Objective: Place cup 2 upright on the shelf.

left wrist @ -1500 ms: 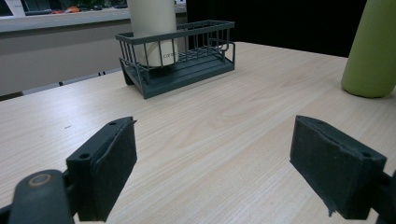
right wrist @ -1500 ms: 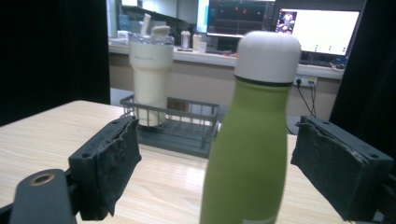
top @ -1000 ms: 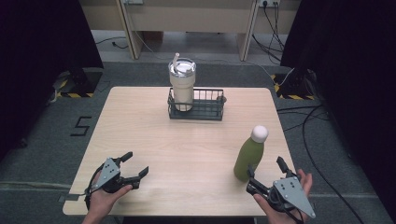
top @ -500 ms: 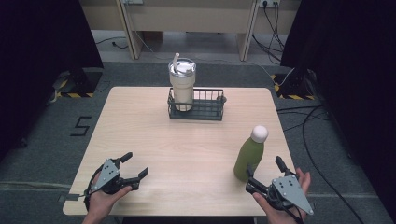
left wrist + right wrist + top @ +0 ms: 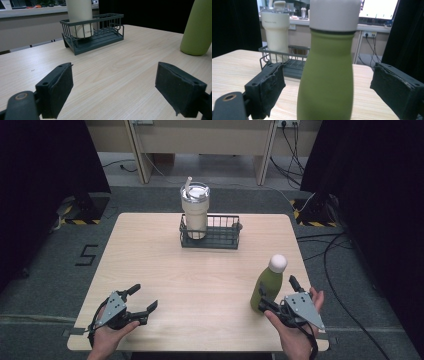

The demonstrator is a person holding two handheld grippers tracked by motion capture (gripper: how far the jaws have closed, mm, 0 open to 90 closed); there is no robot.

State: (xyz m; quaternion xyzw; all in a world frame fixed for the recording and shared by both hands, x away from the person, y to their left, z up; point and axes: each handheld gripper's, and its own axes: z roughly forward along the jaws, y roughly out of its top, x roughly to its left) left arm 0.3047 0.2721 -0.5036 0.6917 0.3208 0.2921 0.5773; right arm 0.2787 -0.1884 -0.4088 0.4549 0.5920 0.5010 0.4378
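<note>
Between the right gripper point(image 5: 278, 294)'s jaws: green bottle point(image 5: 266, 288), upright on the table point(image 5: 165, 265) near its right front corner. Right gripper view shows the bottle point(image 5: 327, 75) dead centre, white cap up, jaws spread on both sides of it with a gap each side, pads not on it. Nothing pinched.

Versus a second ago: right gripper has slid in toward the bottle. Before, its jaw tips sat at the bottle's base from the near side; now one jaw is at the base on the left and the other pokes up just right of the body. Jaw spread unchanged. Bottle hasn't shifted.

Left gripper point(image 5: 139, 297): same spot near the left front edge, held in the person's left hand, jaws wide open over bare wood, nothing between. No change from earlier.

Farther out from both grippers, at the far edge centre: dark wire basket point(image 5: 220, 237) with a cream tumbler point(image 5: 194, 212) standing in its left end, lid and straw on. Both as before.
</note>
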